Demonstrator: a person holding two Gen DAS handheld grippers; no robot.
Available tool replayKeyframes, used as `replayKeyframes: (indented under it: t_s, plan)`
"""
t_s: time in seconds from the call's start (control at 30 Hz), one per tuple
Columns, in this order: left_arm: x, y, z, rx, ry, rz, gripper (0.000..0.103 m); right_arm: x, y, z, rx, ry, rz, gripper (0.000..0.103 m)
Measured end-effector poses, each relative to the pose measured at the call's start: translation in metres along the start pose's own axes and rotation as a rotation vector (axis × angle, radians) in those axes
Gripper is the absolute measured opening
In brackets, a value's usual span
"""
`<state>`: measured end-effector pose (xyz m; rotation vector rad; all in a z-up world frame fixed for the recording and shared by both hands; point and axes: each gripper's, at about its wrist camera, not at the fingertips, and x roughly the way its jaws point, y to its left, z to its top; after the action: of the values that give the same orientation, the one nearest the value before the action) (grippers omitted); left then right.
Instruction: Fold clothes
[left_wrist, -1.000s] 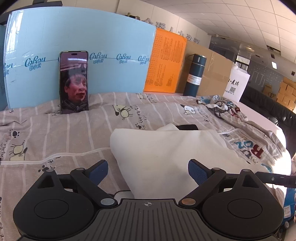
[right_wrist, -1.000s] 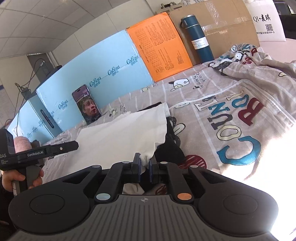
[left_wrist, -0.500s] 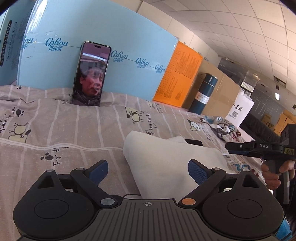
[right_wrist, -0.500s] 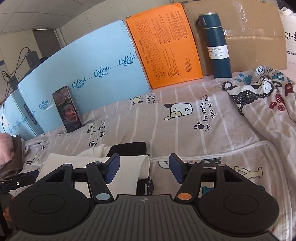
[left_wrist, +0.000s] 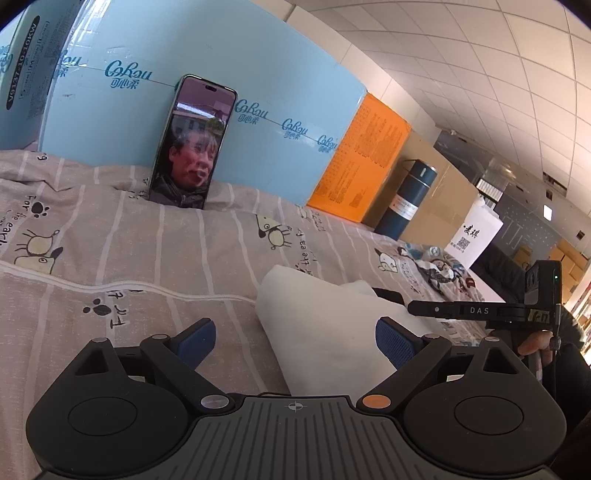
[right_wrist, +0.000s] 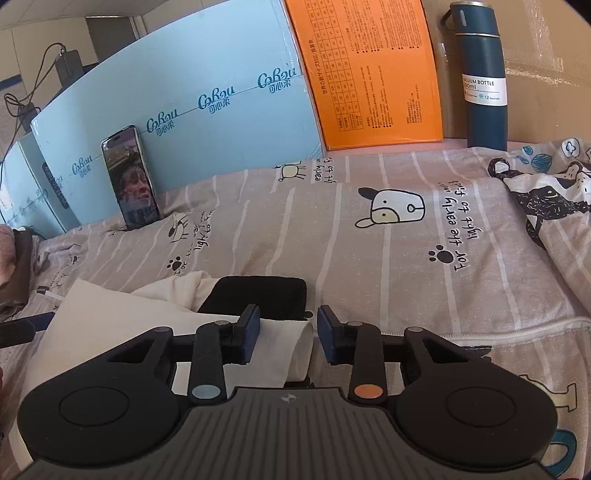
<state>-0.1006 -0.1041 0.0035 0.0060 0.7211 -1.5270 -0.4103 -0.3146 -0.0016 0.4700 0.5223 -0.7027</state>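
Note:
A folded cream-white garment (left_wrist: 325, 328) lies on the grey striped bedsheet (left_wrist: 147, 258), with a black cloth piece (right_wrist: 258, 295) under its far edge. My left gripper (left_wrist: 295, 341) is open and empty, its jaws wide apart over the garment's near left corner. My right gripper (right_wrist: 288, 338) is open, and the garment's rolled right edge (right_wrist: 291, 347) lies between its jaws, not pinched. The right gripper also shows in the left wrist view (left_wrist: 480, 312), held at the garment's far right side.
A phone (left_wrist: 192, 144) leans on blue boxes (left_wrist: 258, 92) at the back. An orange box (right_wrist: 369, 70), a dark blue vacuum bottle (right_wrist: 480, 81) and cardboard stand along the back. A crumpled printed garment (right_wrist: 546, 192) lies at the right.
My right gripper has let go of the white garment's edge and opened. The garment now lies folded flat. My left gripper has stayed open and swung left and closer to the bed.

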Motion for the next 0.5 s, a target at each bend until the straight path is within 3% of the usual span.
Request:
replayKeyframes:
  t_s: [0.3,0.5]
  plan:
    - [0.001,0.000,-0.001,0.007,0.006,0.003,0.095,-0.008,0.012,0.001,-0.123,-0.023,-0.043,0.007]
    - [0.002,0.000,-0.001,0.009,0.007,0.008,0.095,-0.011,0.014,0.004,-0.137,-0.054,-0.043,0.006]
